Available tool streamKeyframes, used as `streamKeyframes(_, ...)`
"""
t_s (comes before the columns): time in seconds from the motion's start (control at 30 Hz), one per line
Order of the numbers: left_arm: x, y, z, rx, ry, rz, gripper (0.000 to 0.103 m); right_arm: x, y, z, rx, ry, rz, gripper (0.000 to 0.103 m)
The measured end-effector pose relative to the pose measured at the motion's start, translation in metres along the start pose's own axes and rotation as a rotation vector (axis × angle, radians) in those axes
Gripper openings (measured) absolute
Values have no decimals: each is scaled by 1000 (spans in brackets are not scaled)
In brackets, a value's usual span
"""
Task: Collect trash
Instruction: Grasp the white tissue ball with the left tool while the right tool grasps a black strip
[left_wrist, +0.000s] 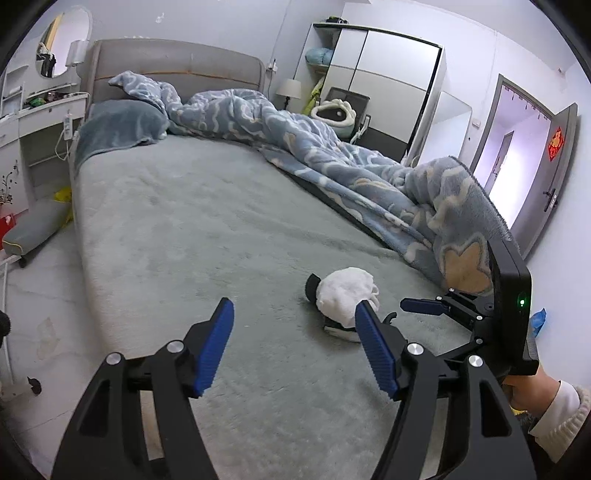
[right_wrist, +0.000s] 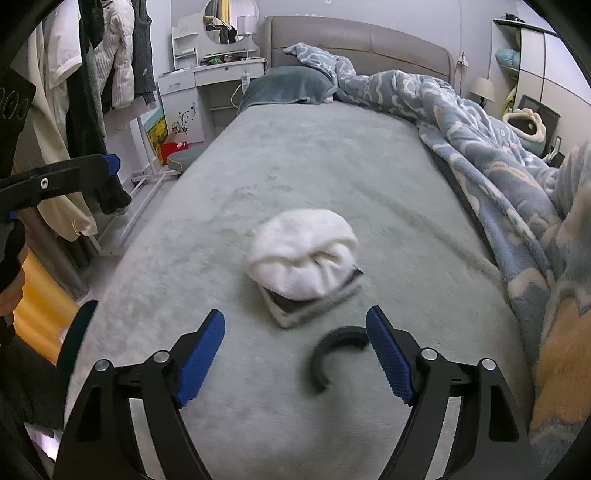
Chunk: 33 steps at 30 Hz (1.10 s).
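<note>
A white fluffy wad (right_wrist: 301, 253) lies on the grey bed sheet (right_wrist: 314, 166), on top of a flat grey-and-black square pad (right_wrist: 314, 301). A black curved band (right_wrist: 334, 352) lies just in front of them. My right gripper (right_wrist: 295, 354) is open and empty, just short of the pad, with the band between its fingers. In the left wrist view the white wad (left_wrist: 345, 295) sits ahead and to the right of my left gripper (left_wrist: 295, 343), which is open and empty. The right gripper (left_wrist: 424, 306) shows there at the right, beside the wad.
A rumpled blue blanket (right_wrist: 498, 155) runs along the right side of the bed. A grey pillow (right_wrist: 288, 85) lies at the headboard. Clothes hang on a rack (right_wrist: 92, 74) to the left. A dressing table (right_wrist: 218, 70), a wardrobe (left_wrist: 388, 81) and an open door (left_wrist: 517, 155) stand around the room.
</note>
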<state>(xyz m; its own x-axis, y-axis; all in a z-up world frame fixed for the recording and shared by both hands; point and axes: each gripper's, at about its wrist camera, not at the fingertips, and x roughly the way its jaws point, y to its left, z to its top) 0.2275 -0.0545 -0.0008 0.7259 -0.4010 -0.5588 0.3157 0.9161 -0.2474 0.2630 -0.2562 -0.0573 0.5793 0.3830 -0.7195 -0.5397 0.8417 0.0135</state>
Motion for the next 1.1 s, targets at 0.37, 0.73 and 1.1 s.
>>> streamKeyframes(0.37, 44, -16, 6, 13, 60, -10, 70, 23, -22, -12, 5, 37, 86, 79)
streamKeyframes(0.73, 78, -22, 2, 33, 121, -15, 67, 30, -33, -12, 32, 54, 124, 56)
streamKeyframes(1.1, 98, -34, 2, 18, 133, -25, 62, 16, -41, -13, 56, 19, 126, 43)
